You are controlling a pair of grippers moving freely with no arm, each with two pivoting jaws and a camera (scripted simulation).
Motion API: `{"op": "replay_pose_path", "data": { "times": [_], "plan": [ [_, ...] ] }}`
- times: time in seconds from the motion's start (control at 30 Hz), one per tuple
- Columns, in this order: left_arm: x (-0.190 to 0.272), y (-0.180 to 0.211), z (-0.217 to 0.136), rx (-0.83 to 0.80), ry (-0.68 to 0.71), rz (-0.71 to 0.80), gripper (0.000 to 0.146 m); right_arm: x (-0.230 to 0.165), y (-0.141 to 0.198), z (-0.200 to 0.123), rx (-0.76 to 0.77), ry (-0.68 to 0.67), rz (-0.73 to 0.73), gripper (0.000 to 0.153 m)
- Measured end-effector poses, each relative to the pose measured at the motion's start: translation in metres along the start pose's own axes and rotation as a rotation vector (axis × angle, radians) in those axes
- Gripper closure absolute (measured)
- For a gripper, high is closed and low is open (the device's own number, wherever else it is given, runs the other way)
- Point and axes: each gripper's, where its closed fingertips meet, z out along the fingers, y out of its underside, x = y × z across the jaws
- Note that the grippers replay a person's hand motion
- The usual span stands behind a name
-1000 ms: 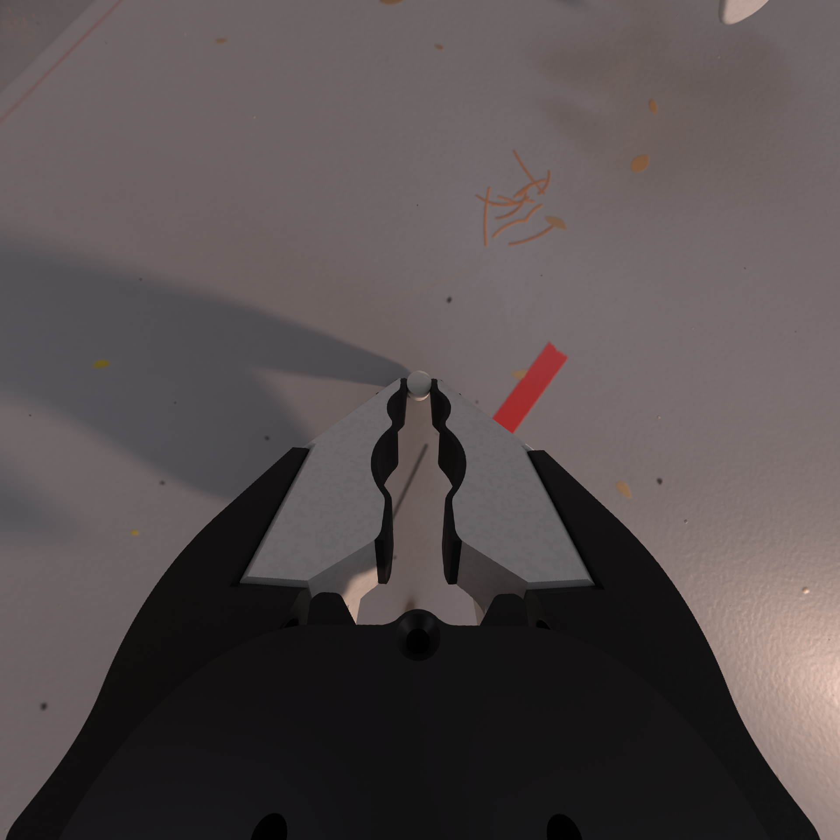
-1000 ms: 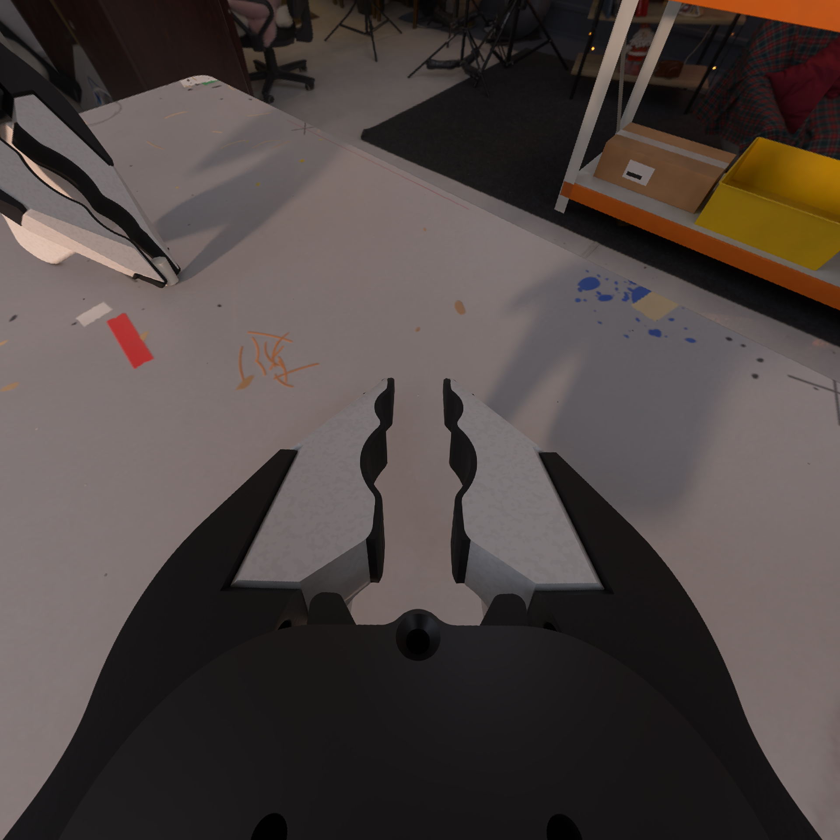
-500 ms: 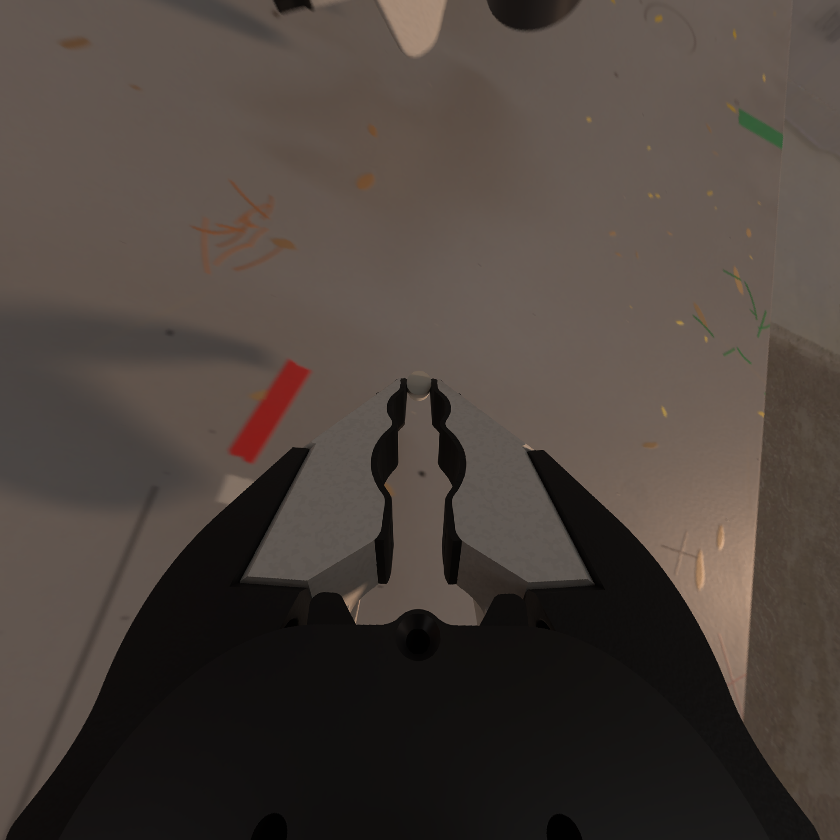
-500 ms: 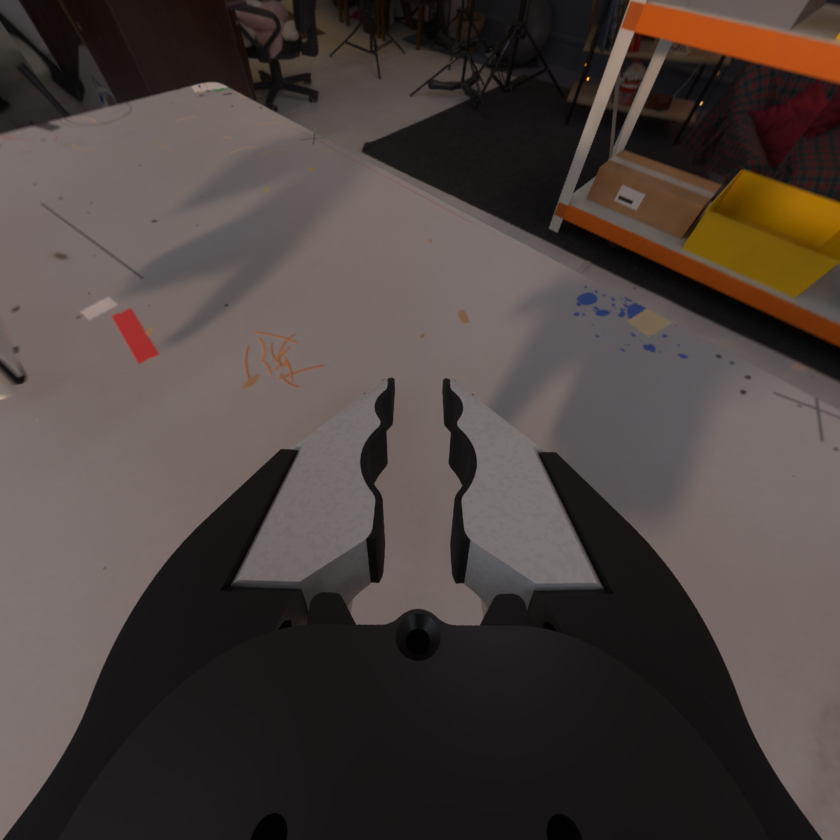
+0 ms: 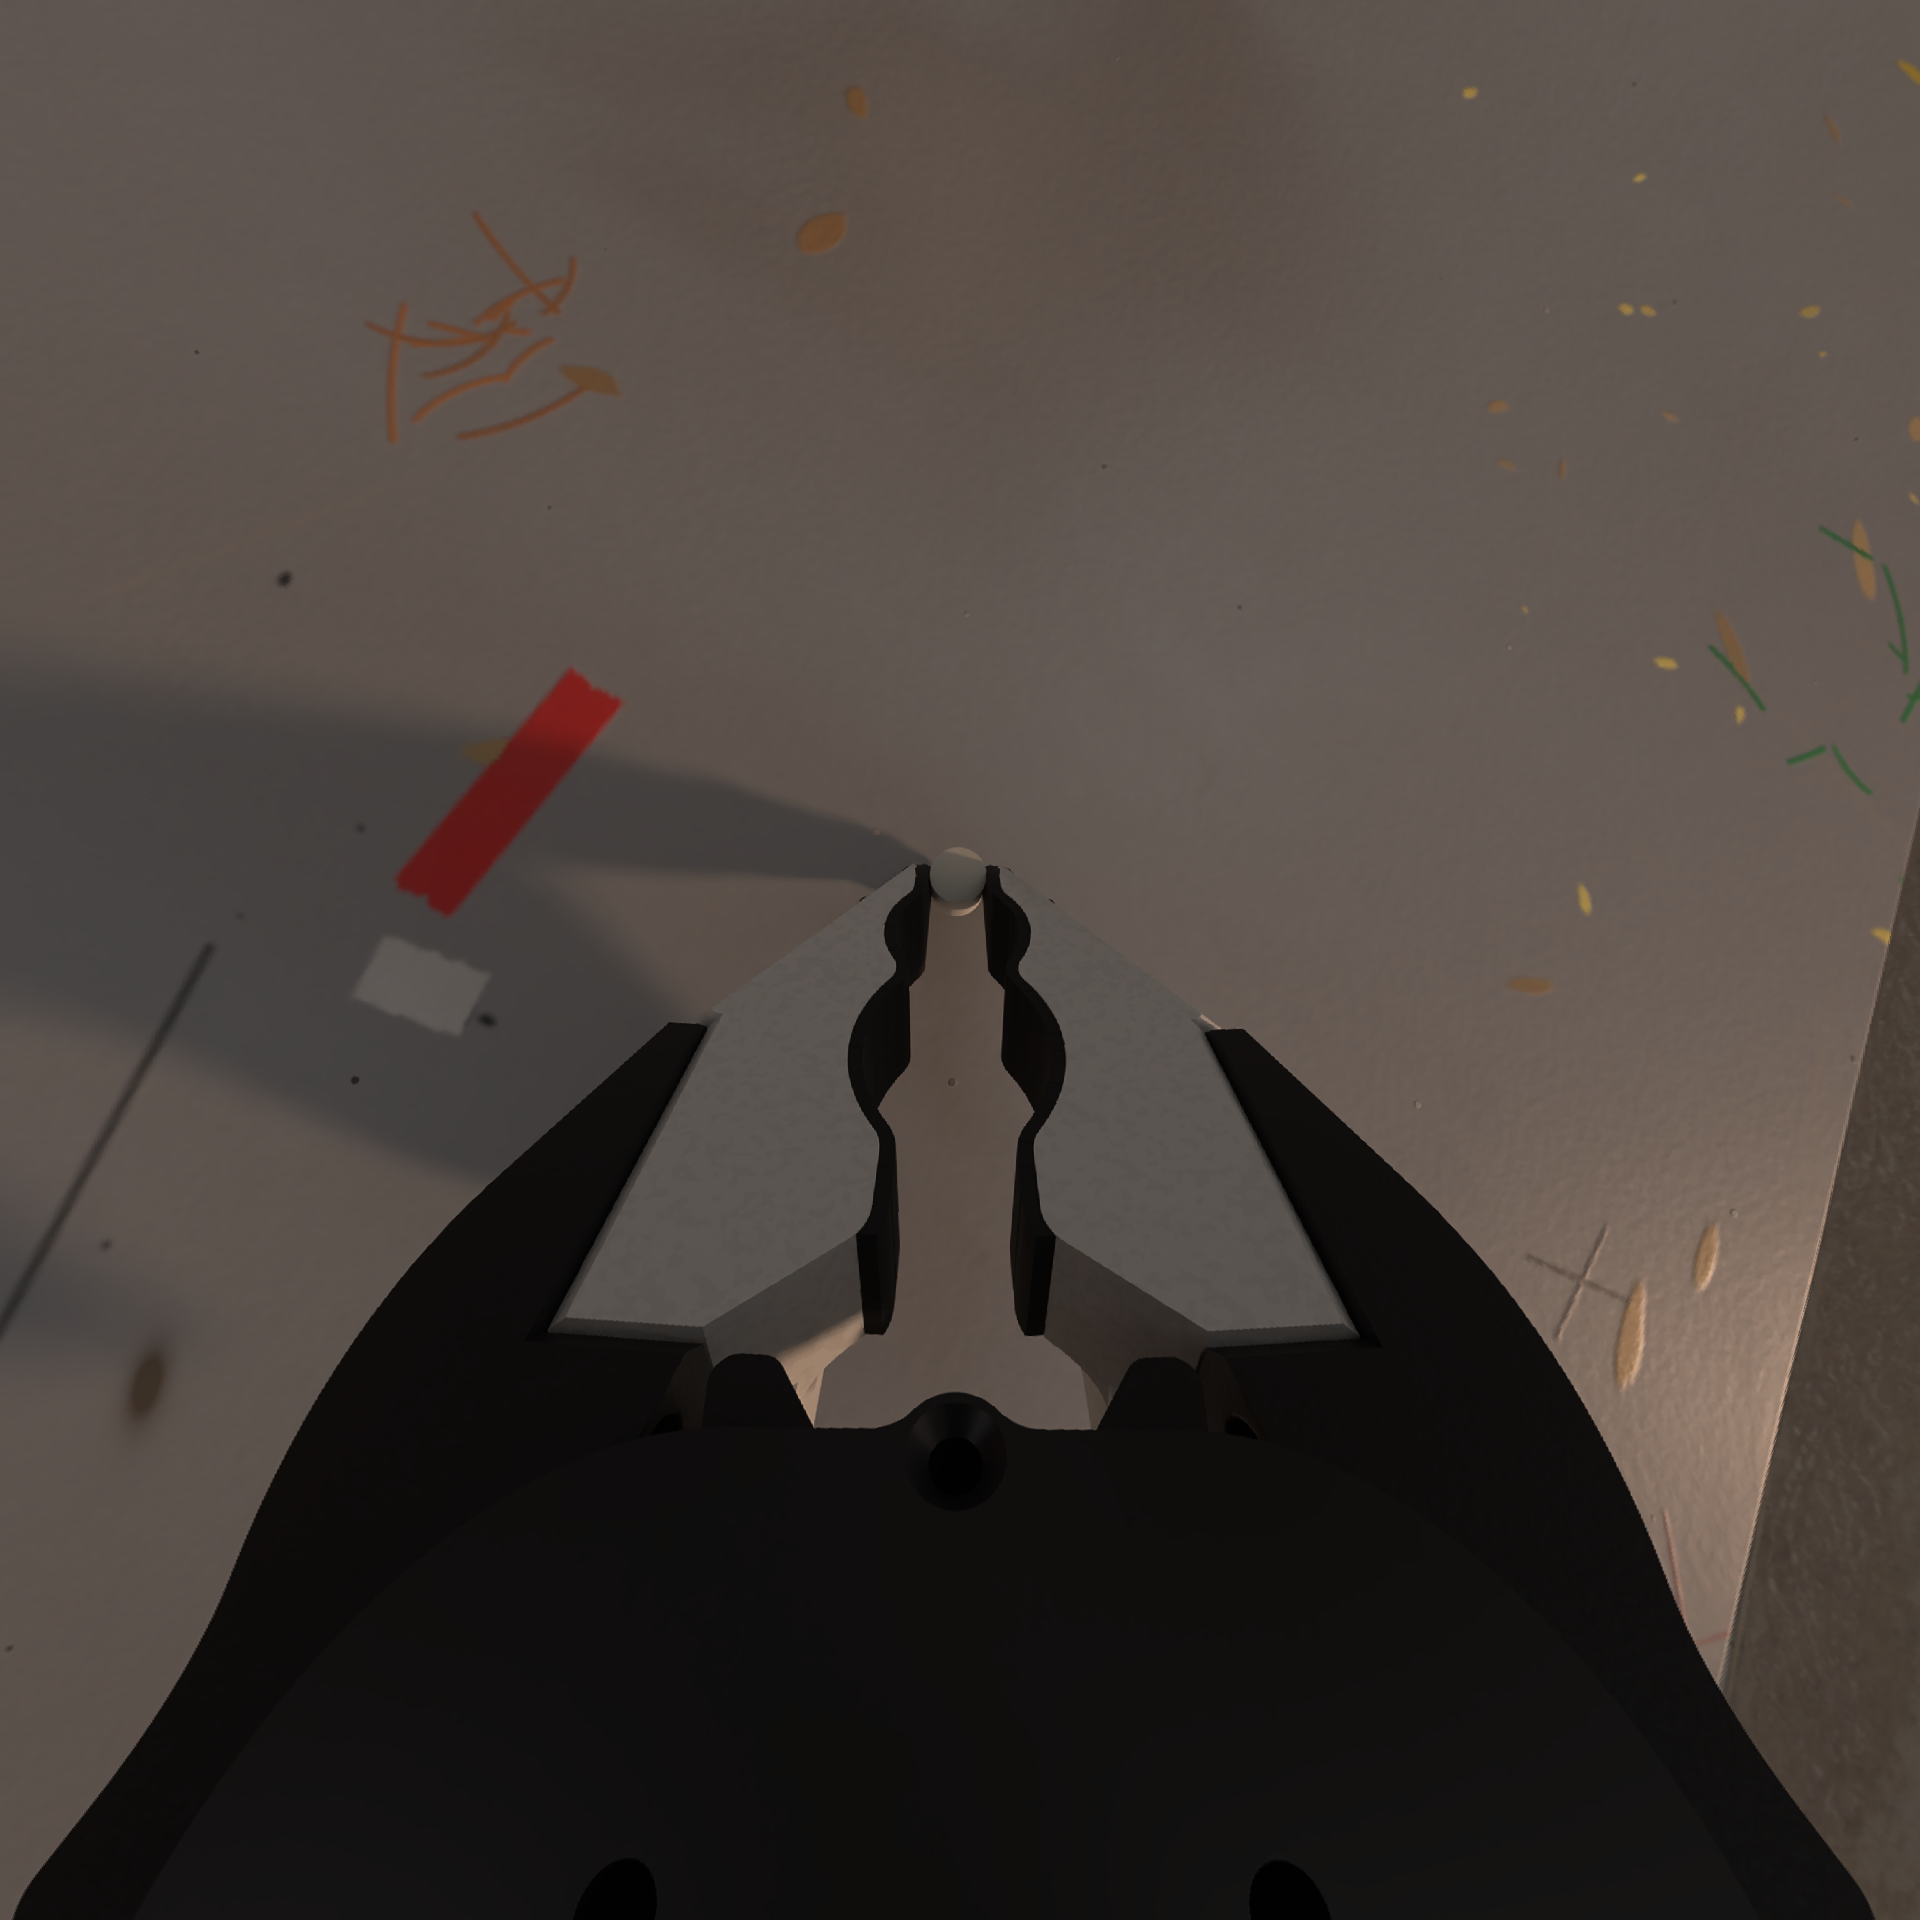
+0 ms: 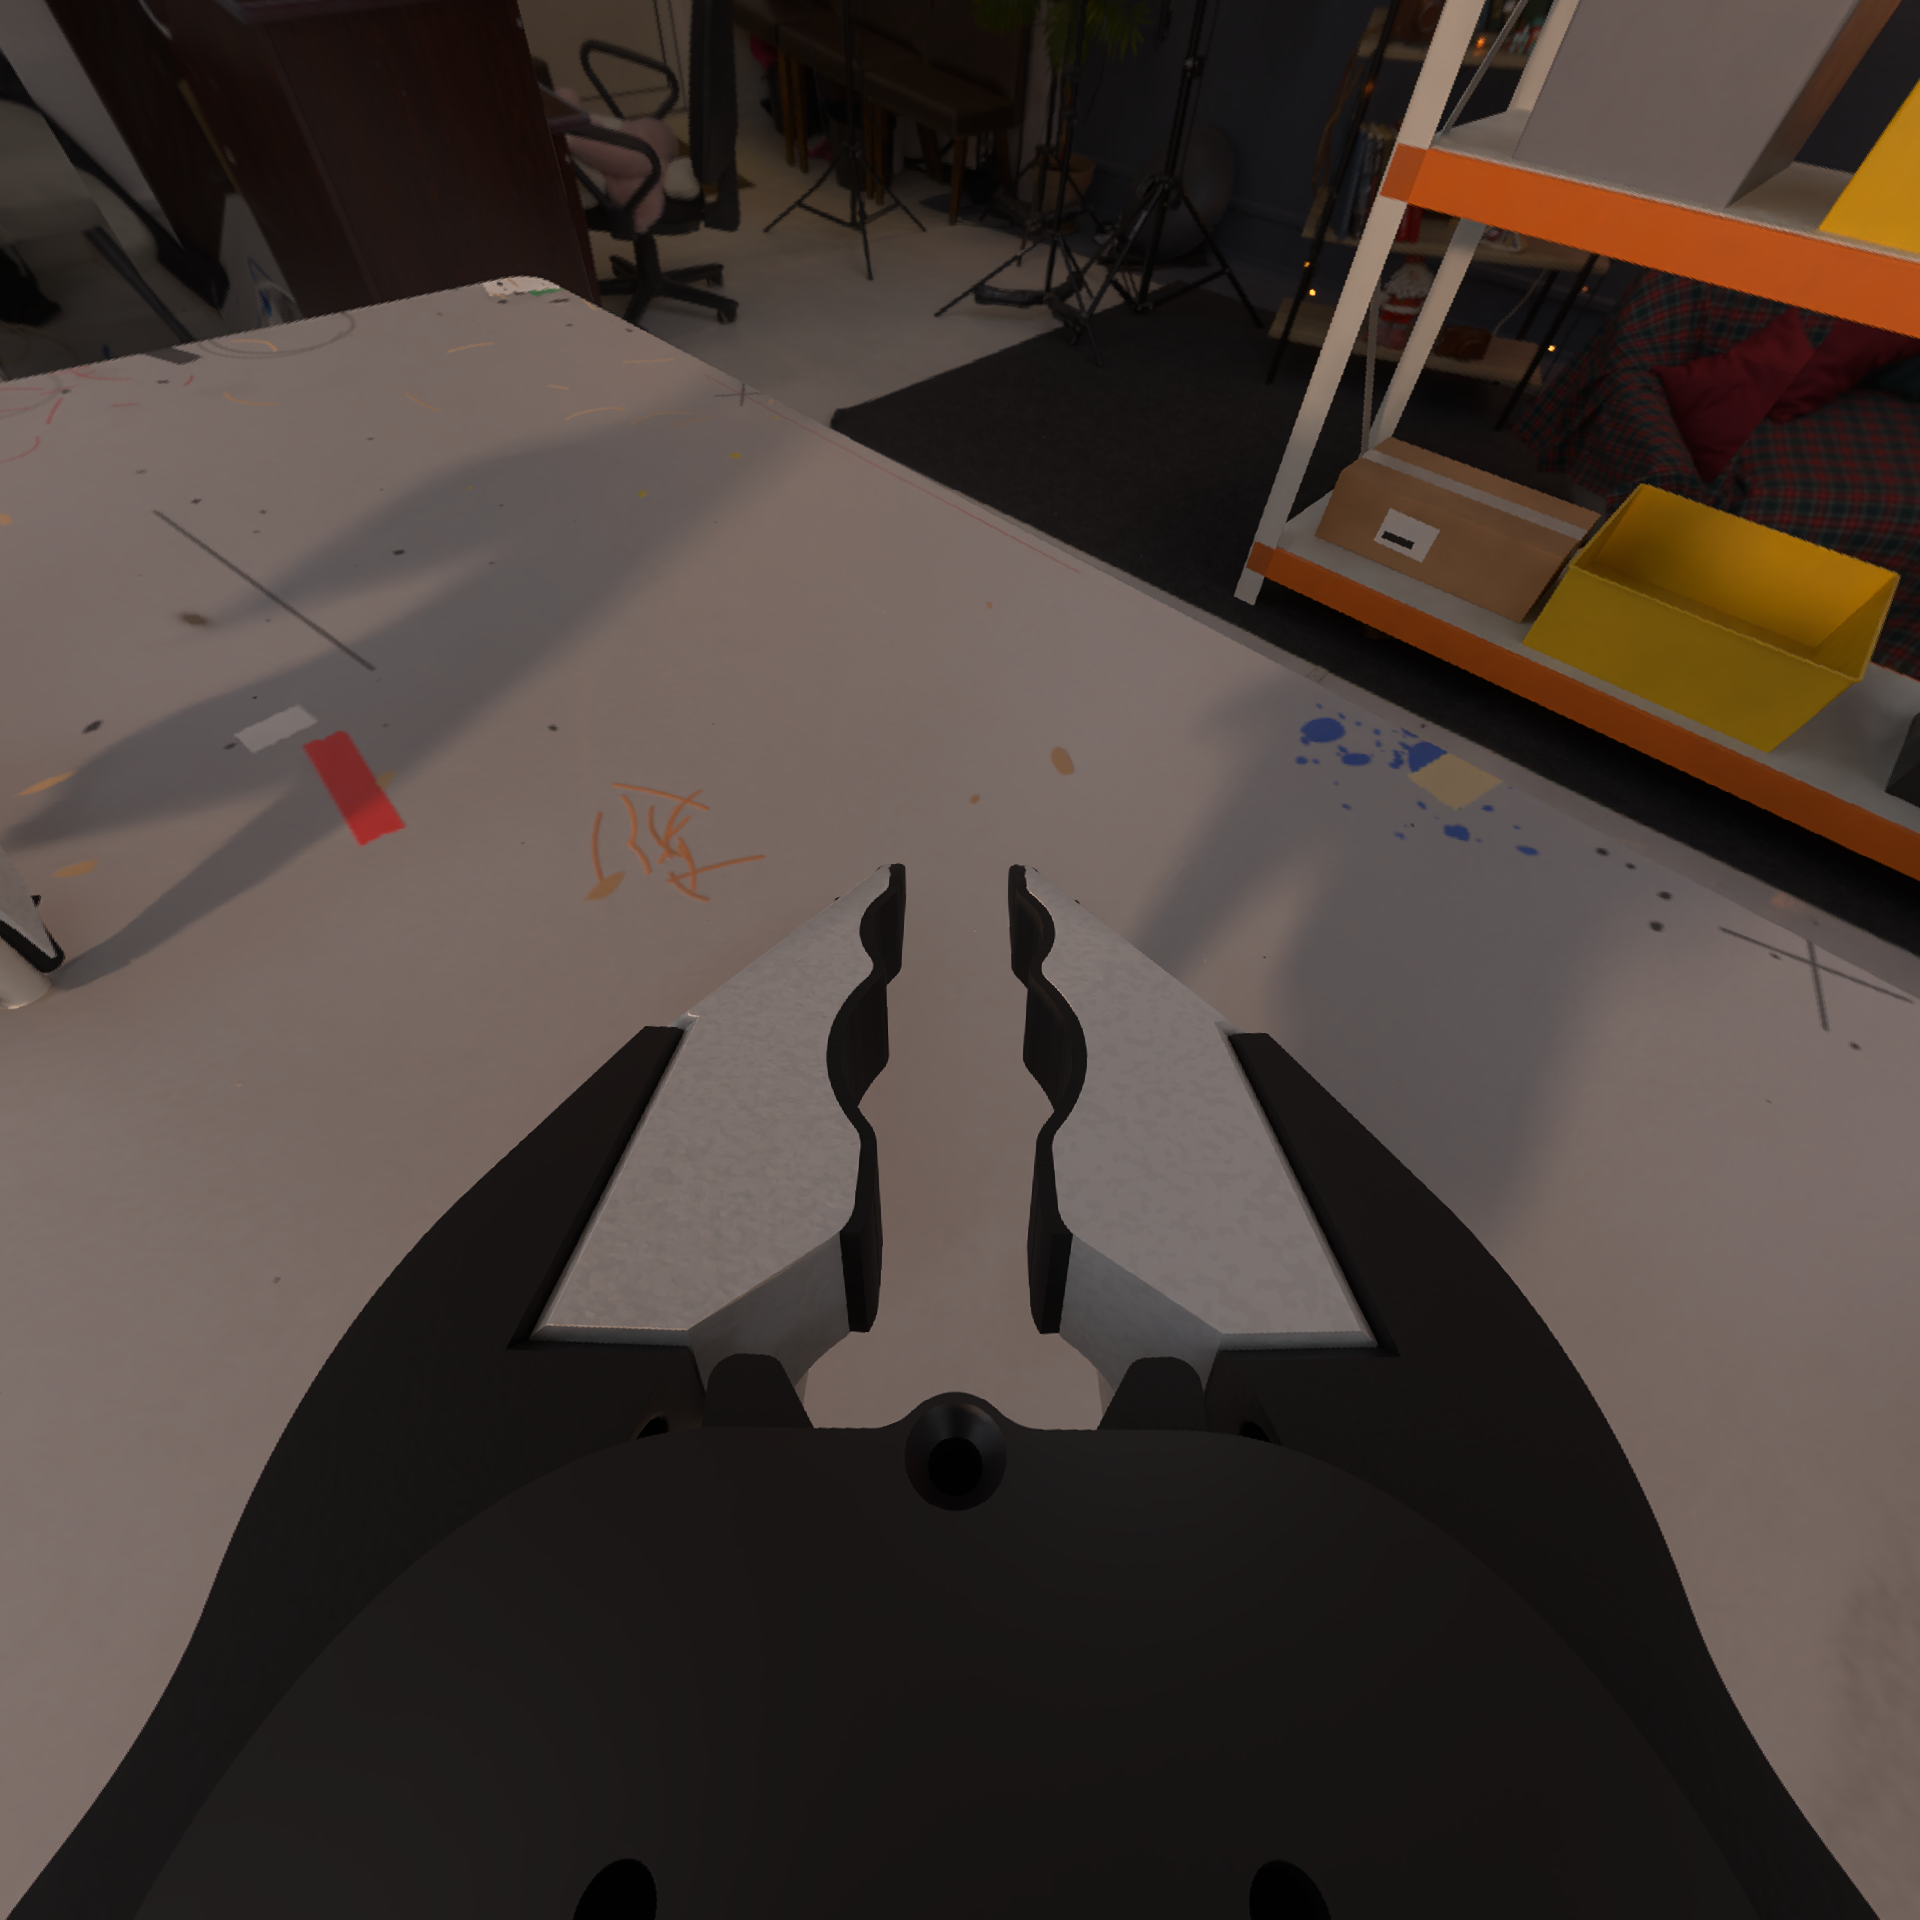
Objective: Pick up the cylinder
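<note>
A small white cylinder [image 5: 956, 871] sits end-on between the fingertips of my left gripper [image 5: 956, 885], which is shut on it. The view looks down on the grey table [image 5: 1247, 520], and the gripper's shadow meets its tips. My right gripper [image 6: 956, 878] is open and empty, held above the table [image 6: 1351, 1039]. A tip of the left gripper [image 6: 21, 951] shows at the far left edge of the right wrist view, down near the table top. The cylinder does not show in that view.
A red tape strip [image 5: 509, 795] and a white tape patch [image 5: 421, 982] lie left of the left gripper. The table edge [image 5: 1860, 1143] runs down the right. Beyond the table stand an orange shelf [image 6: 1558, 644] with a yellow bin [image 6: 1704, 613], a cardboard box [image 6: 1455, 525] and an office chair [image 6: 644, 197].
The left gripper has swung across the table with the cylinder held; the red tape went from right of its tips to left. It left most of the right wrist view. The right gripper tilted up slightly.
</note>
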Motion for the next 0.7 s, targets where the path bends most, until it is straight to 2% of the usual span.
{"op": "replay_pose_path", "data": {
  "times": [0.4,0.7],
  "plan": [
    [-0.017,-0.013,-0.015,0.126,0.003,-0.099,0.136,0.0,0.003,0.002,-0.023,0.002,-0.007,0.133],
    [-0.057,-0.01,-0.009,0.078,-0.222,-0.116,0.136,-0.001,0.003,0.003,-0.027,0.002,-0.015,0.133]
  ]
}}
